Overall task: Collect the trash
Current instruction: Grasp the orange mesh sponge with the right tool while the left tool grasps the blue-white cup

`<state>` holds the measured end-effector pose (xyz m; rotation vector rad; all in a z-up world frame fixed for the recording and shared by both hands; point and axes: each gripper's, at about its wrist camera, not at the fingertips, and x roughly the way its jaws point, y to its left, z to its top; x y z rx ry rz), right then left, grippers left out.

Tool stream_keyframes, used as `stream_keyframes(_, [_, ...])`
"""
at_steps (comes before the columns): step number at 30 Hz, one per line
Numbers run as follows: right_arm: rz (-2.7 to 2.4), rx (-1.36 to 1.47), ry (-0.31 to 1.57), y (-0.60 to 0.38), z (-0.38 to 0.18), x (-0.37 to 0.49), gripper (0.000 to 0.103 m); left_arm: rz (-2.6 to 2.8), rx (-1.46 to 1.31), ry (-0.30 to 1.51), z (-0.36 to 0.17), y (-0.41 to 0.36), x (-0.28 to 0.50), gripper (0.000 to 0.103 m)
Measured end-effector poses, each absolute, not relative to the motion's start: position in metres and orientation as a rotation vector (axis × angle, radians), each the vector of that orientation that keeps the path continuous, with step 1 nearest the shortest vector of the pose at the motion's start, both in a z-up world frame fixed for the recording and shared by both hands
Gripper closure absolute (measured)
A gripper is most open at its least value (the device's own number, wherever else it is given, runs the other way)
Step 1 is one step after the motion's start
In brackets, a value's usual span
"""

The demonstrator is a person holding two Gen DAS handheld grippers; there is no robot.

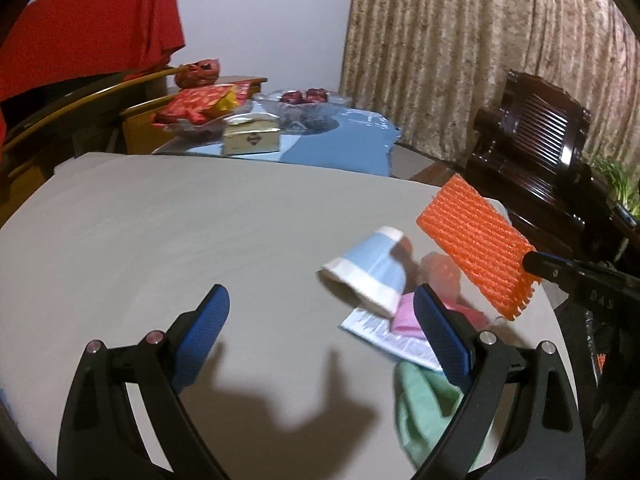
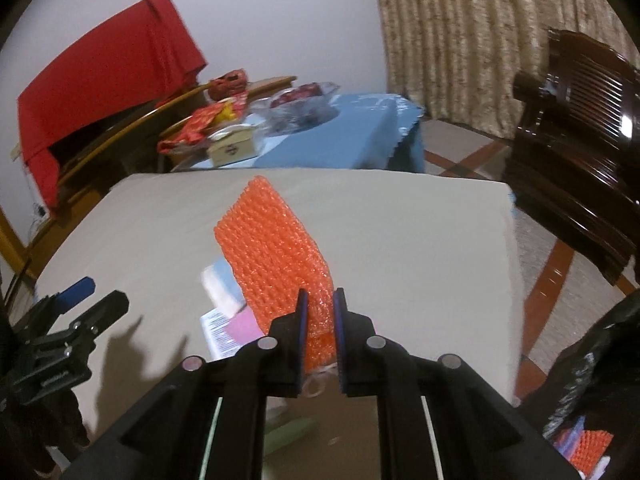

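Note:
My right gripper point(image 2: 319, 300) is shut on an orange foam net sleeve point(image 2: 276, 256) and holds it above the grey table point(image 2: 420, 248); the sleeve also shows in the left wrist view point(image 1: 476, 248). My left gripper point(image 1: 324, 320) is open and empty just above the table. Beside its right finger lie a crushed blue-and-white paper cup point(image 1: 368, 268), a pink wrapper point(image 1: 406, 316), a white printed packet point(image 1: 384, 340) and a green wrapper point(image 1: 424, 404). A black trash bag point(image 2: 592, 392) with trash inside sits at the lower right of the right wrist view.
Behind the grey table stands a blue-covered table point(image 1: 344, 140) with a glass bowl point(image 1: 304, 104), a small box point(image 1: 252, 140) and red snack packets point(image 1: 196, 104). A dark wooden chair point(image 1: 532, 148) stands right, a curtain behind it.

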<state>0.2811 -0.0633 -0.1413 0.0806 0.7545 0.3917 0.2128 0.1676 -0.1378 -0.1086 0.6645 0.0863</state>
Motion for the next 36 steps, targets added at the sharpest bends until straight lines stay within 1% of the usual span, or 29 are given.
stream_keyframes(3, [0.364,0.096,0.759,-0.074,-0.145,0.291,0.091,0.068,-0.105,0.675,-0.144,0.158,0.227,0.013])
stream_keyframes(5, [0.351,0.103,0.764,-0.079,-0.149,0.298,0.091,0.058,-0.098,0.685,-0.15,0.153,0.234,0.018])
stream_keyframes(13, [0.334,0.111,0.782,-0.085,-0.162,0.312,0.091,0.044,-0.087,0.74,-0.176,0.152,0.278,0.018])
stream_keyframes(21, [0.324,0.128,0.804,-0.084,-0.174,0.325,0.091,0.021,-0.071,0.785,-0.195,0.151,0.312,0.017])
stream_keyframes(23, [0.321,0.13,0.81,-0.084,-0.177,0.328,0.091,0.01,-0.087,0.791,-0.198,0.153,0.317,0.013])
stream_keyframes(28, [0.315,0.136,0.821,-0.085,-0.182,0.333,0.091,-0.051,-0.113,0.834,-0.209,0.151,0.33,0.012])
stream_keyframes(30, [0.316,0.137,0.824,-0.085,-0.183,0.334,0.091,-0.081,-0.121,0.853,-0.213,0.147,0.333,0.021])
stream_keyframes(32, [0.318,0.136,0.827,-0.084,-0.184,0.334,0.091,-0.116,-0.139,0.864,-0.215,0.145,0.335,0.045])
stream_keyframes(33, [0.319,0.136,0.829,-0.083,-0.185,0.334,0.091,-0.119,-0.146,0.865,-0.215,0.145,0.336,0.052])
stream_keyframes(34, [0.319,0.136,0.83,-0.083,-0.185,0.334,0.091,-0.122,-0.156,0.866,-0.214,0.145,0.336,0.066])
stream_keyframes(35, [0.32,0.136,0.831,-0.082,-0.185,0.333,0.091,-0.123,-0.165,0.866,-0.214,0.146,0.336,0.07])
stream_keyframes(36, [0.322,0.135,0.83,-0.082,-0.185,0.332,0.091,-0.119,-0.176,0.86,-0.212,0.147,0.335,0.071])
